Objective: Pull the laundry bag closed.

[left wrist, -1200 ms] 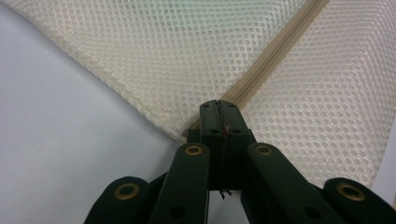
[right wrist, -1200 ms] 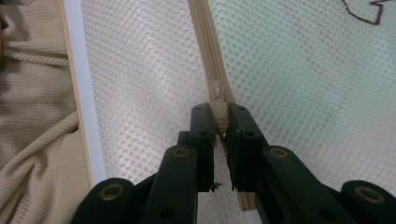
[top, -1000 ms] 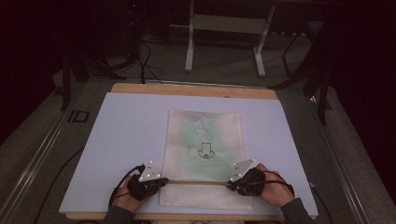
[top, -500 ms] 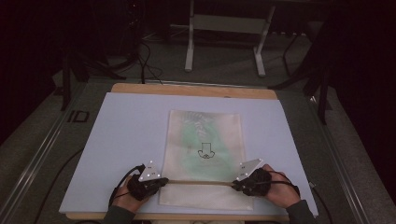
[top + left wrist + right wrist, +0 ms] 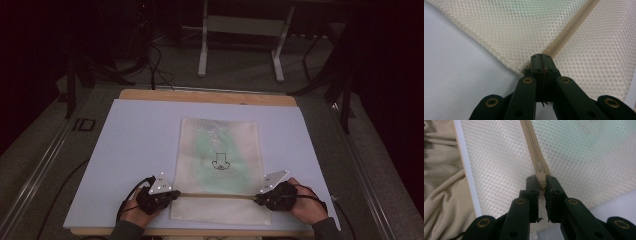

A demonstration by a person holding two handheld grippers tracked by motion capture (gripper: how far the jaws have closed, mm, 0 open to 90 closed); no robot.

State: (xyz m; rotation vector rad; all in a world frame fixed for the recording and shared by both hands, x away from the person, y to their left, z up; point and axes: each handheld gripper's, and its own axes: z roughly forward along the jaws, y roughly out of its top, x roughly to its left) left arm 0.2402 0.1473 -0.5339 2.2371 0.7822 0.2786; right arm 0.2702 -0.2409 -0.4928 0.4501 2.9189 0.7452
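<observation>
Both hands low at the near edge, well apart. Left hand (image 5: 134, 210) around the left gripper (image 5: 541, 58), fingers (image 5: 536, 65) pressed fully together. Right hand (image 5: 306, 206) around the right gripper (image 5: 541, 182), fingers (image 5: 532, 185) nearly together, pinching with a thin gap between them.

Dim lab or workshop; carpeted floor (image 5: 40, 150), trailing cables (image 5: 155, 65), metal desk frame (image 5: 240, 35)
</observation>
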